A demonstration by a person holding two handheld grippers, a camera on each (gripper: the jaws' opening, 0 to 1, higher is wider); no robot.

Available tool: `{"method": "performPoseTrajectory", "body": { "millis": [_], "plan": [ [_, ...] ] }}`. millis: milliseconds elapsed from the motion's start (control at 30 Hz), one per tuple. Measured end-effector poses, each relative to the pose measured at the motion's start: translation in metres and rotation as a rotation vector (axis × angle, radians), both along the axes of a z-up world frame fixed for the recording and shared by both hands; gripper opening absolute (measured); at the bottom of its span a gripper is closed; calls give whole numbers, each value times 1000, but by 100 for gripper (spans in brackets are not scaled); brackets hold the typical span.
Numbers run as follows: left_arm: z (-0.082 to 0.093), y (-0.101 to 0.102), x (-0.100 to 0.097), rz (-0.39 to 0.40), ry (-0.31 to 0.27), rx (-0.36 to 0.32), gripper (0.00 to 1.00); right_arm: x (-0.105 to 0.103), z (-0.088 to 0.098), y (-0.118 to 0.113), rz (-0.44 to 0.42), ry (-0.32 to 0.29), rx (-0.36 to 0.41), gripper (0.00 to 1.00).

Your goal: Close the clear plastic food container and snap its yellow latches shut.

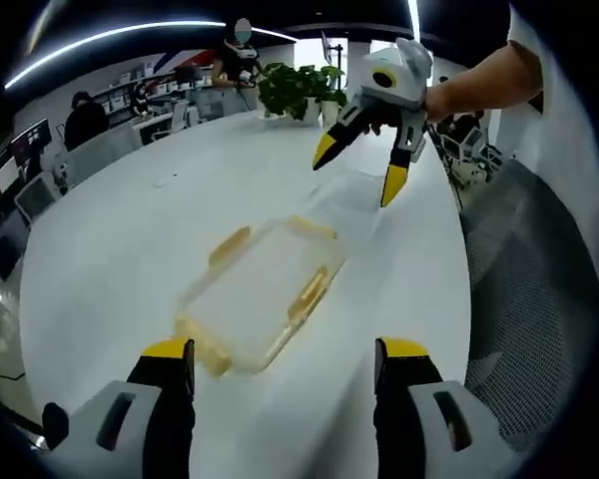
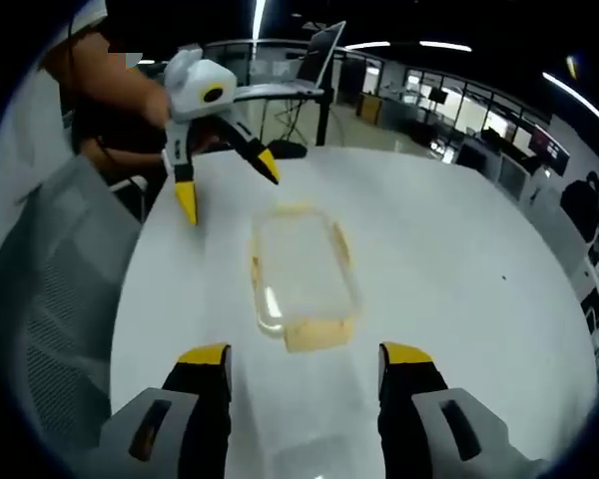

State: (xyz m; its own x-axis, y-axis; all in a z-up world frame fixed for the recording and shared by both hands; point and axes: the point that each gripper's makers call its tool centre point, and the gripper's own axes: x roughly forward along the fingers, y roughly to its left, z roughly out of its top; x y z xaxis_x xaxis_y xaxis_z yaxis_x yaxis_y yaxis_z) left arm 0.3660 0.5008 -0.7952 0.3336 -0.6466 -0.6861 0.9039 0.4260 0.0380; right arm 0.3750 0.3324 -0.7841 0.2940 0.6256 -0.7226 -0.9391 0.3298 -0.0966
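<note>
A clear plastic food container (image 1: 265, 294) with yellow latches (image 1: 309, 289) lies on the white table (image 1: 130, 249), just ahead of my left gripper (image 1: 285, 354), which is open and holds nothing. In the right gripper view the container (image 2: 299, 274) sits between both grippers, a yellow latch (image 2: 317, 334) at its near end. My right gripper (image 2: 304, 357) is open and short of it. The right gripper (image 1: 364, 165) hovers open beyond the container, above a faint clear shape (image 1: 344, 200) on the table that may be a lid. The left gripper (image 2: 225, 185) hovers open beyond the container's far end.
Potted plants (image 1: 299, 90) stand at the table's far edge. A grey mesh chair (image 1: 539, 299) sits along the table's side, the same chair (image 2: 70, 299) at left. A person's arm (image 1: 479, 85) holds the right gripper. Desks and people are far back.
</note>
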Motion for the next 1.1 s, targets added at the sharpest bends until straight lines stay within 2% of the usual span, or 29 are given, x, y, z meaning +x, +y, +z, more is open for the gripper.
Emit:
{"method": "performPoseTrajectory", "body": {
  "millis": [400,767,1100],
  "plan": [
    [-11,9,16,-39,-6,65,70,10,-13,7,44,14,-48,58],
    [-14,18,28,-86,-16,125,68,17,-24,19,83,21,-94,57],
    [-21,17,38,-162,-30,196,66,20,-35,21,104,48,-135,55]
  ]
}}
